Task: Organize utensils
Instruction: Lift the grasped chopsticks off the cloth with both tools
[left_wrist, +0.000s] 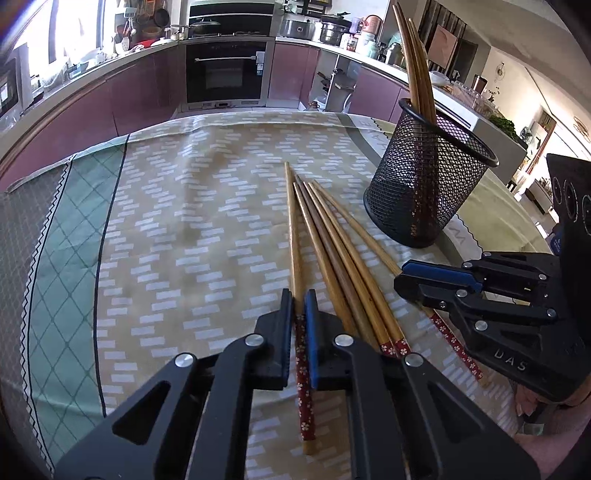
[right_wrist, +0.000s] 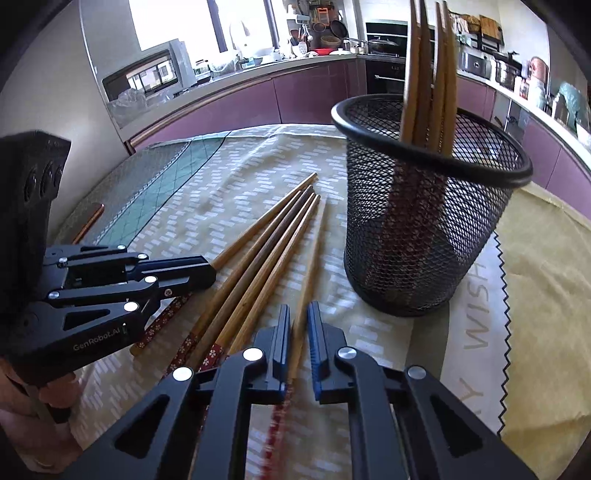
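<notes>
Both my grippers, left (left_wrist: 299, 306) and right (right_wrist: 298, 319), clamp their jaws on separate chopsticks (left_wrist: 295, 236) (right_wrist: 308, 273) lying on the counter (left_wrist: 184, 221) near the mesh holder (left_wrist: 424, 177).

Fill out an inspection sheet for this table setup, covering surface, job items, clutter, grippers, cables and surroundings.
Surface: patterned tablecloth covers the table, slightly wrinkled.
Job's things: black mesh holder stands upright with several chopsticks in it; five loose chopsticks lie fanned on the cloth, three of them ungripped.
Clutter: nothing seen on the cloth beyond the job's things.
Grippers: left gripper shut on the leftmost chopstick; right gripper shut on the rightmost chopstick.
Cables: nothing seen.
Surroundings: kitchen with purple cabinets, built-in oven, crowded countertops, bright window.
</notes>
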